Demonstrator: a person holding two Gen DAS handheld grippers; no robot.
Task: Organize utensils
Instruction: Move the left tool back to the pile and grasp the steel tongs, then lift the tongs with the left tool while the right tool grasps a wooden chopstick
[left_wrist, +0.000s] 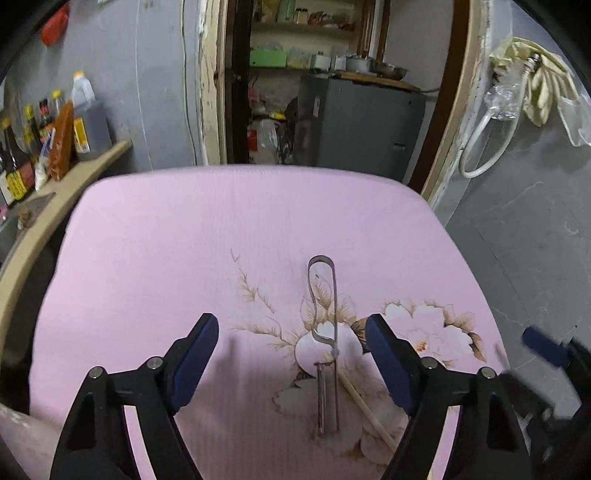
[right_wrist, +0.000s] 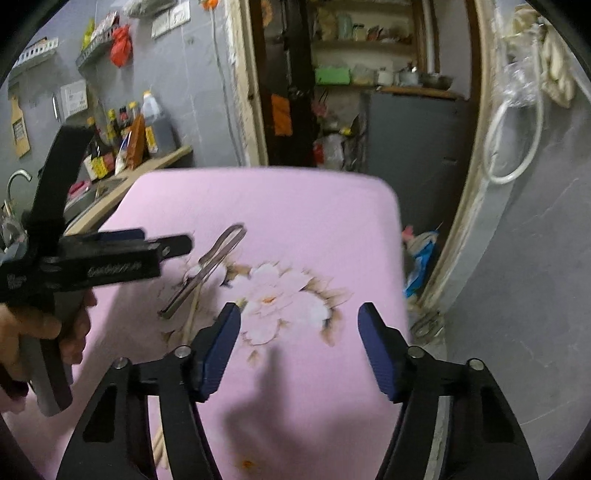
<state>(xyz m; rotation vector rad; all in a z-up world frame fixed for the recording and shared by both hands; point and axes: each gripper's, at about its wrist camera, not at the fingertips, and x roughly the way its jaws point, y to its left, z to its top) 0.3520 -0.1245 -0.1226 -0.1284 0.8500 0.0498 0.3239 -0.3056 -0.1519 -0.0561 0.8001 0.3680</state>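
Observation:
A metal peeler (left_wrist: 325, 332) with a looped handle lies on the pink flowered cloth (left_wrist: 184, 240), between the fingertips of my left gripper (left_wrist: 291, 332), which is open and empty above it. A thin wooden chopstick (left_wrist: 365, 410) lies slanted just right of the peeler's blade. In the right wrist view the peeler (right_wrist: 207, 269) and the chopstick (right_wrist: 190, 317) lie left of my right gripper (right_wrist: 299, 325), which is open and empty over the printed flower. The left gripper (right_wrist: 162, 247), held by a hand, hovers by the peeler.
The cloth (right_wrist: 295, 199) covers a small table. A counter (left_wrist: 88, 166) with sauce bottles (left_wrist: 22, 155) and a sink runs along the left. A doorway with shelves and a grey cabinet (left_wrist: 369, 125) is behind; grey floor (left_wrist: 535, 240) lies to the right.

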